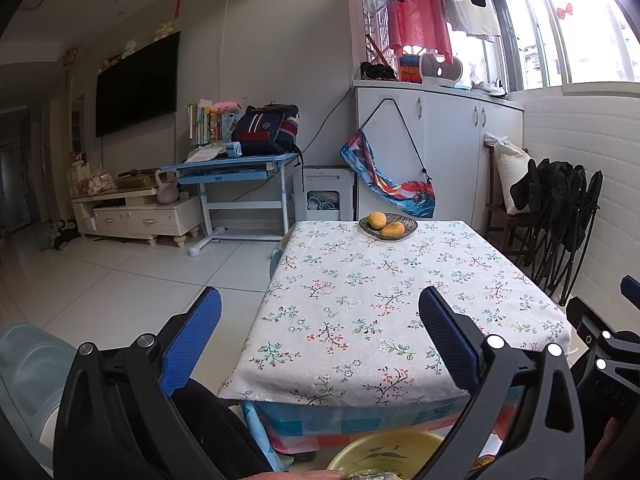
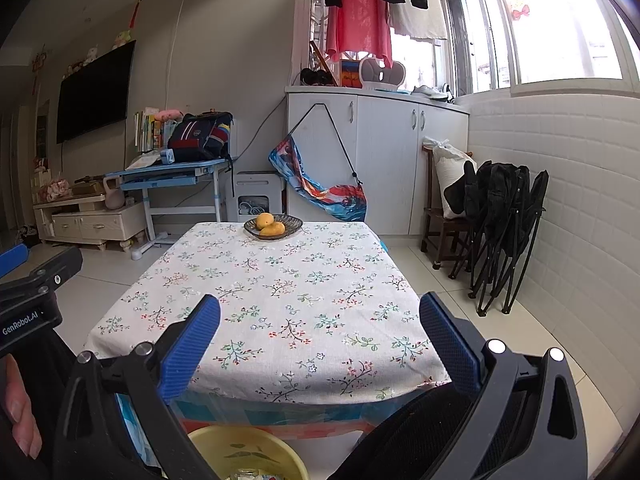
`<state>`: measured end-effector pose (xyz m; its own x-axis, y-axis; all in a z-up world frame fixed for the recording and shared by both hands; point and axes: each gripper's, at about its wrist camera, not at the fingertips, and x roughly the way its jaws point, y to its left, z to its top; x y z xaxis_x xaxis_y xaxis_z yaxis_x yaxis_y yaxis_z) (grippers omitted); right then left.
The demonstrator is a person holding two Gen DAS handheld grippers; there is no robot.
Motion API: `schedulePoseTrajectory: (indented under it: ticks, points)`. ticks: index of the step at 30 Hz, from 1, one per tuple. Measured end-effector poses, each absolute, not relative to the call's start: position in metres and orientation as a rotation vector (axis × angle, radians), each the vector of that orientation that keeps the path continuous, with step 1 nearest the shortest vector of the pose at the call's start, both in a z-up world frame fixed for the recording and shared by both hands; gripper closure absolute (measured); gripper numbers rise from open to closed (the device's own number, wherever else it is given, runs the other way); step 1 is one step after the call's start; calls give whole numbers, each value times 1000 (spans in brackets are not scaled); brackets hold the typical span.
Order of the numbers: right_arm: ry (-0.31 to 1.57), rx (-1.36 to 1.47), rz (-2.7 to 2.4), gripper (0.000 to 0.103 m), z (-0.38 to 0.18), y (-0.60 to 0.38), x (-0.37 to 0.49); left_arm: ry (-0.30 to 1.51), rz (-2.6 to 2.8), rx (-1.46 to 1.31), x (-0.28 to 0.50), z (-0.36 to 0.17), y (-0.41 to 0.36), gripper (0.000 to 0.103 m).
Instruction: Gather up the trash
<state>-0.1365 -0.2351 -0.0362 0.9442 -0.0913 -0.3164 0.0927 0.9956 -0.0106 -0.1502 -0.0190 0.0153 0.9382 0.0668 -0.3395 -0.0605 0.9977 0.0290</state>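
A low table with a floral cloth (image 1: pixel 380 292) stands ahead; it also shows in the right wrist view (image 2: pixel 280 288). A yellow basin (image 1: pixel 384 452) sits below its near edge with some scraps in it, also in the right wrist view (image 2: pixel 248 456). My left gripper (image 1: pixel 320 308) is open and empty, held before the table's near edge. My right gripper (image 2: pixel 320 316) is open and empty, beside the left one. No loose trash shows on the cloth.
A dark plate with two yellow fruits (image 1: pixel 387 226) sits at the table's far end (image 2: pixel 273 226). Folded black chairs (image 2: pixel 504 232) lean on the right wall. A blue desk (image 1: pixel 236 172), TV cabinet (image 1: pixel 136 216) and white cupboard (image 1: pixel 432 148) stand behind.
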Motion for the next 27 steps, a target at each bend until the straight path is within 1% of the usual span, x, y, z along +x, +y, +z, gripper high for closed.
schedulePoseTrajectory:
  ticks: [27]
  points:
    - [325, 5, -94, 8, -36, -235, -137, 363, 45, 27, -150, 7, -21, 7]
